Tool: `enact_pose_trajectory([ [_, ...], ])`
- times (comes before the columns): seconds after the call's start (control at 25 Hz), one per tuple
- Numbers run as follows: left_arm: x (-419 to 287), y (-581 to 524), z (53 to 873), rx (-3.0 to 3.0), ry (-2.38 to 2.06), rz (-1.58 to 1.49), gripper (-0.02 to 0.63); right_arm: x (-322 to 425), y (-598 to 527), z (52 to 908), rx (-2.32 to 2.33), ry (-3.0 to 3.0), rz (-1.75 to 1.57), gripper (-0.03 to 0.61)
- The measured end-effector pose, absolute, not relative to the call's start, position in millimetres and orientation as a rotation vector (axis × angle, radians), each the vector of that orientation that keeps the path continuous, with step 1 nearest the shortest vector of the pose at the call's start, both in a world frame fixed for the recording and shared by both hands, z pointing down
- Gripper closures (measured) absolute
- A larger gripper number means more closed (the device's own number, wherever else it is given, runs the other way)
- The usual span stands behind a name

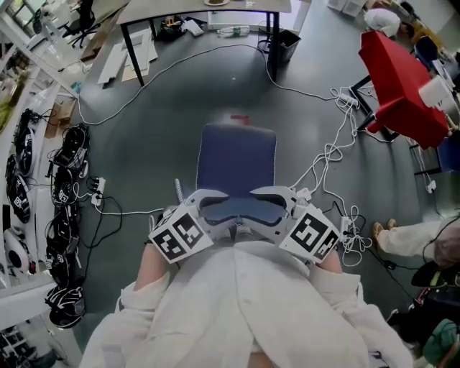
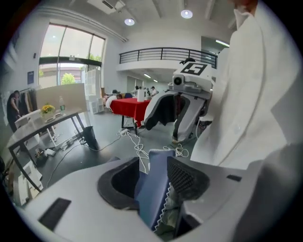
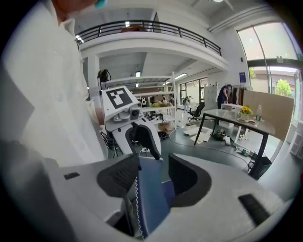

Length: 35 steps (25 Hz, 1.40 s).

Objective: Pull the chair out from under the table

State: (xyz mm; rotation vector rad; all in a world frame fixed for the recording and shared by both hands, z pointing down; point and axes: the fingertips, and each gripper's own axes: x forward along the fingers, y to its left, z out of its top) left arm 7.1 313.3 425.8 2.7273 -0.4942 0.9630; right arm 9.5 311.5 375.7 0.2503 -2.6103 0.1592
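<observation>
Between the jaws of the left gripper sat the top edge of the blue chair, its backrest pinched with the pads set moderately apart. The right gripper, just beside it on that same edge, clamped the backrest in the same way. Behind both, close against them, hung the person's white coat.

Ahead of the jaws the chair stood on open grey floor, which ran bare from the chair's far edge to the table. The chair was well apart from the table and clear of its legs.

Out to the right gripper's side, white cables looped on the floor near the chair's right edge, and a red-draped table stood farther off. Out to the left gripper's side lay a strip of free floor, then rows of black gear.
</observation>
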Motion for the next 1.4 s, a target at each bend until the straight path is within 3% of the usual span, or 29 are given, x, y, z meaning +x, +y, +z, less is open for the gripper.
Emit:
enact_pose_trajectory([
  [0.24,6.0,272.1,353.1,2.818,-0.752,0.556,0.423,13.5,283.3,297.6,0.391,-2.808,0.035,0.408],
  [0.56,-2.6,236.3,269.1,2.853,-1.121,0.170,0.442,22.6,260.3,234.4,0.696,-2.993,-0.114,0.513],
  [0.72,-3.9,229.1,245.5,2.849,-1.153,-0.004,0.469,26.0,250.0,213.9,0.827,-3.071,-0.199,0.534],
  [1.04,-11.9,228.6,221.7,2.862,-1.200,-0.187,0.574,22.3,239.2,212.6,0.890,-3.086,-0.126,0.572],
  [1.4,-8.6,223.7,225.5,2.853,-1.228,-0.156,0.597,15.6,235.8,220.1,0.871,-3.065,-0.106,0.575],
])
